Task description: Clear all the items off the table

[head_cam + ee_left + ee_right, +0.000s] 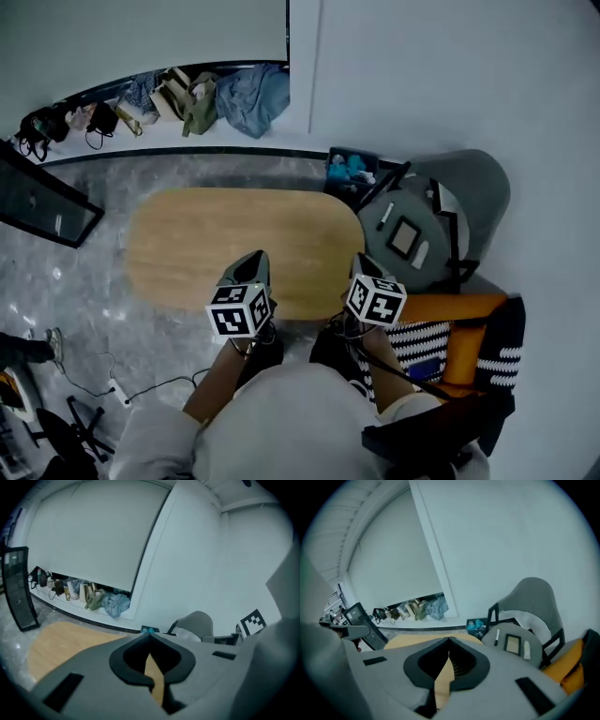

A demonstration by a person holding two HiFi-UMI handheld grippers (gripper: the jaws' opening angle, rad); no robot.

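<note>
The oval wooden table [206,244] has a bare top with no items on it. My left gripper [253,258] hovers over the table's near edge; in the left gripper view its jaws [150,633] meet at the tips with nothing between them. My right gripper [361,261] hangs over the table's near right corner, and its jaws [449,639] are likewise shut and hold nothing. On the grey chair [469,187] to the right of the table lie a marker [385,217], a small framed picture [405,238] and a white oblong object [420,254].
A dark bin with blue things [351,172] stands behind the table's right end. An orange and striped bag [459,337] sits near my right side. Bags and clothes [187,98] line the far wall. A black panel [42,206] leans at the left.
</note>
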